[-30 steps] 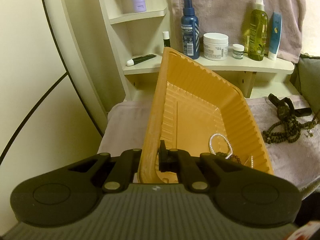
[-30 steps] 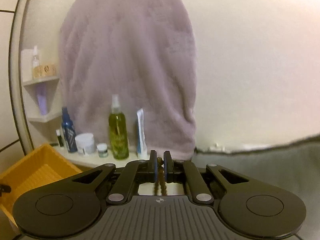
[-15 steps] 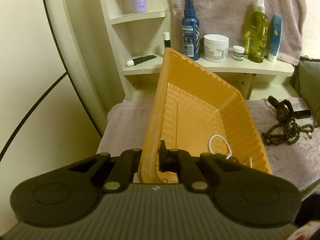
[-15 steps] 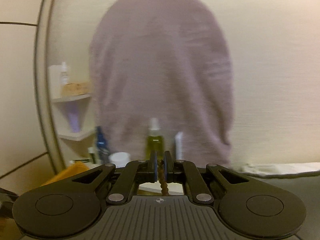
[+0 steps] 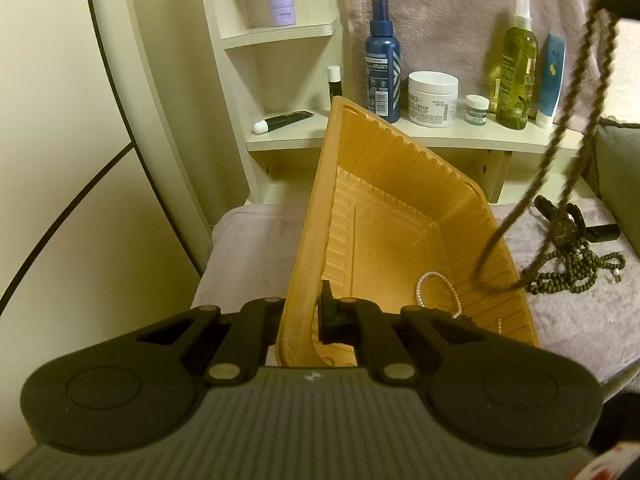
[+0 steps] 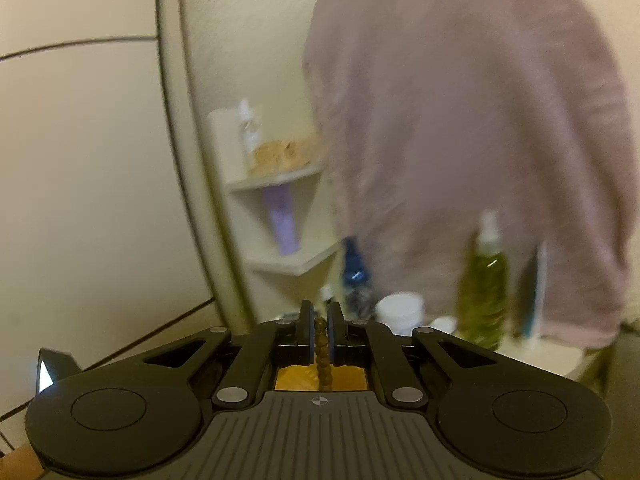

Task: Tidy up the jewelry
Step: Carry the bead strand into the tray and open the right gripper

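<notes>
My left gripper (image 5: 314, 312) is shut on the near rim of an orange ribbed tray (image 5: 404, 204), which is tilted up. A white pearl bracelet (image 5: 438, 288) lies in the tray's low corner. My right gripper (image 6: 319, 330) is shut on a brown bead necklace (image 6: 322, 354). In the left wrist view the necklace (image 5: 560, 136) hangs in a long loop from the top right, with its low end over the tray's right wall. More dark beads (image 5: 576, 268) and a dark watch (image 5: 562, 226) lie on the lilac towel (image 5: 580, 320) to the right.
A cream shelf (image 5: 420, 136) behind the tray holds a blue spray bottle (image 5: 382, 64), a white jar (image 5: 432, 98), a green bottle (image 5: 516, 72) and tubes. A lilac towel hangs on the wall (image 6: 460, 120). A curved cream panel stands at the left.
My right gripper has swung left and up with the bead necklace, lifting it off the towel until it hangs over the tray's right side. The left gripper and tray have stayed still.
</notes>
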Tool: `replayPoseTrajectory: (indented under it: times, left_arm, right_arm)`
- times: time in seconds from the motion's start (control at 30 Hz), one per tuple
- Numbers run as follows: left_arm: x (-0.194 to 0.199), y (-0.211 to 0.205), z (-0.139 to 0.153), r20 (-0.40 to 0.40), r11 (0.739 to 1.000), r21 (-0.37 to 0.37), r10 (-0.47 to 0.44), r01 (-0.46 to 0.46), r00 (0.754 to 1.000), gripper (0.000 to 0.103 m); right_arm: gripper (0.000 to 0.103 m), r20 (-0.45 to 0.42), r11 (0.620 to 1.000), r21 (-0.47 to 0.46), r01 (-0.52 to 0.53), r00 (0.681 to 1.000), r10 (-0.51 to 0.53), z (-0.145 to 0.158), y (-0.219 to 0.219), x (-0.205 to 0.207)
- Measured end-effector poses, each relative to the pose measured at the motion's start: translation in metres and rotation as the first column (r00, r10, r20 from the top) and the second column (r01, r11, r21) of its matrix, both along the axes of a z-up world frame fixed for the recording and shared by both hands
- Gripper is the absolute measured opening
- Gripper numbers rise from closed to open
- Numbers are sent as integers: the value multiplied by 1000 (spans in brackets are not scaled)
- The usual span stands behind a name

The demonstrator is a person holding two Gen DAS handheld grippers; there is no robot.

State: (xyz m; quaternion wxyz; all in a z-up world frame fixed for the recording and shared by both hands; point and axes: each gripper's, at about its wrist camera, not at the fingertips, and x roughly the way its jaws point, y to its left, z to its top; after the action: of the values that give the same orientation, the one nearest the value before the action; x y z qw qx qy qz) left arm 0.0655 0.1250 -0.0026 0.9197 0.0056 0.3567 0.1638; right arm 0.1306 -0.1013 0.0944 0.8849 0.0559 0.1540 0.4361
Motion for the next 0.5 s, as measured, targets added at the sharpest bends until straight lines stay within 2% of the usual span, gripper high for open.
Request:
replayPoseTrajectory:
  times: [0.13, 0.3, 0.5]
  left_arm:
    - [0, 0, 0, 0, 1000, -3, 1, -1, 1000, 5]
    - [-1, 0, 0, 1, 1000, -2, 1, -1, 1000, 5]
    - [-1, 1, -1, 0, 1000, -5, 2, -2, 1000, 5]
  right_arm:
    - [6, -97, 998, -27, -51, 994, 49, -26, 21, 10]
    - [6, -198, 994, -79, -70, 979, 54, -65, 37, 26]
    - [6, -351, 985, -129, -117, 934, 65, -109, 40, 38]
